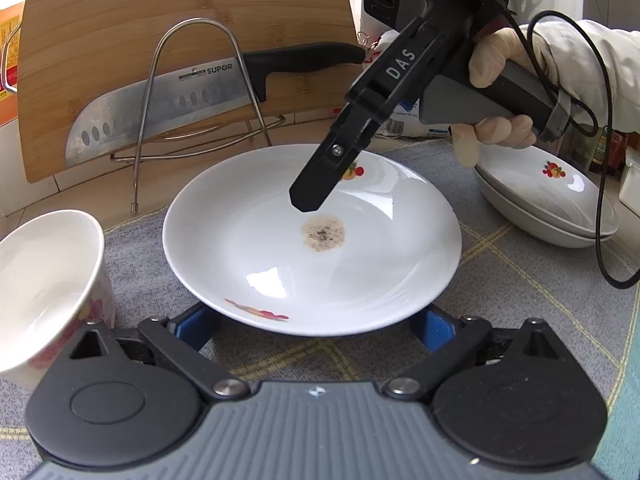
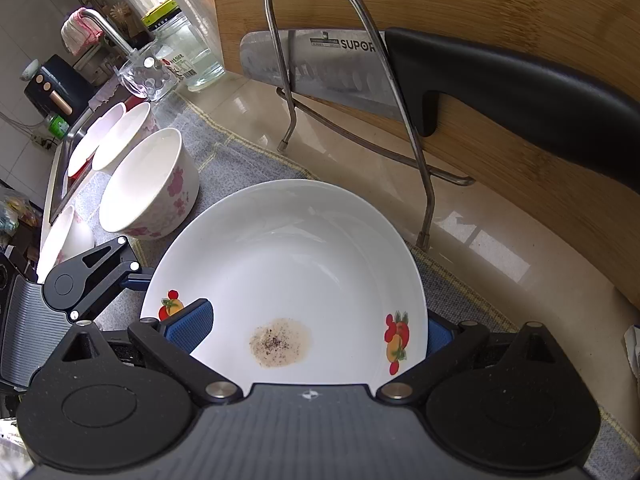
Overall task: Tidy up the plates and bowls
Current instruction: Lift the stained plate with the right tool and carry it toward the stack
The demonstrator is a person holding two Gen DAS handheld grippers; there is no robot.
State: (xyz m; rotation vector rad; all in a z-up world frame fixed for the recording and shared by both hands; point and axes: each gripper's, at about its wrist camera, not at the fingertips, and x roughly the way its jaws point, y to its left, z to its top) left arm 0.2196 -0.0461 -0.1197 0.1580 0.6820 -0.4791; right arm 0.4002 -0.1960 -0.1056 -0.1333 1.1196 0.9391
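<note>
A white plate (image 1: 280, 264) with fruit prints and a brown stain lies on the grey cloth. My left gripper (image 1: 316, 326) is open at the plate's near edge, and its blue pads (image 1: 434, 330) are partly tucked under the rim. My right gripper (image 1: 306, 200), held by a gloved hand, hangs over the plate's far half. In the right wrist view the right gripper (image 2: 312, 332) is open. One of its pads (image 2: 190, 326) is over the plate (image 2: 288, 264) and the other is outside the right rim. A flowered bowl (image 1: 48, 292) stands to the left.
Two stacked plates (image 1: 548, 208) sit at the right. Behind the plate stand a wire rack (image 1: 192, 80), a knife (image 1: 160, 104) and a bamboo cutting board (image 1: 120, 20). More bowls (image 2: 120, 140) line the cloth toward the sink (image 2: 60, 168). A glass jar (image 2: 188, 52) stands beyond them.
</note>
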